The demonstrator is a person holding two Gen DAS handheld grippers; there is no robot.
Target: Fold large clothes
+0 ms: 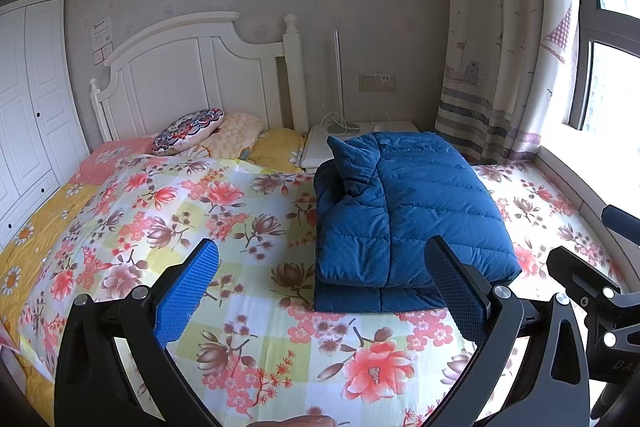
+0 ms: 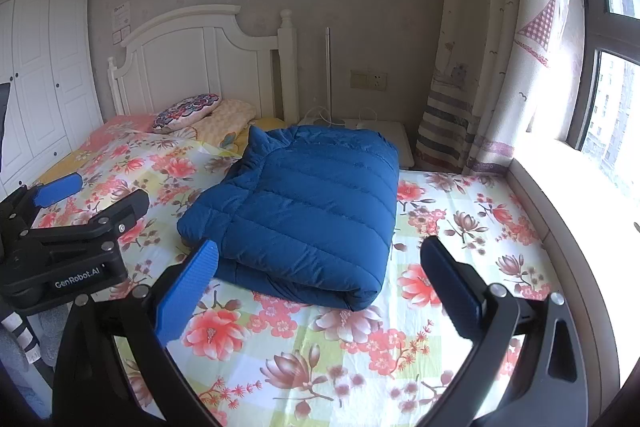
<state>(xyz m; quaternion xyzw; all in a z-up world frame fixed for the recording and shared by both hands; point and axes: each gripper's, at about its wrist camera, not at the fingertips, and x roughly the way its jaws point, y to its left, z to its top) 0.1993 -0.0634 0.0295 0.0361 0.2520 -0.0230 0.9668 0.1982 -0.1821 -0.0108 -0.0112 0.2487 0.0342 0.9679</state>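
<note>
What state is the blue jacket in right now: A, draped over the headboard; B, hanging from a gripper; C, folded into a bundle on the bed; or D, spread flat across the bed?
C: the jacket lies folded in a thick bundle on the floral bedspread, and both grippers hover open, clear of it.

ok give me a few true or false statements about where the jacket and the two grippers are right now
1. The blue puffer jacket lies folded on the floral bedspread. True.
2. The left hand-held gripper is clamped on the jacket. False: its jaws are spread wide and hold nothing.
3. The right hand-held gripper is open and empty. True.
4. The jacket hangs on the white headboard. False: it rests on the bed, in front of the nightstand.
5. A round patterned cushion sits near the headboard. True.
</note>
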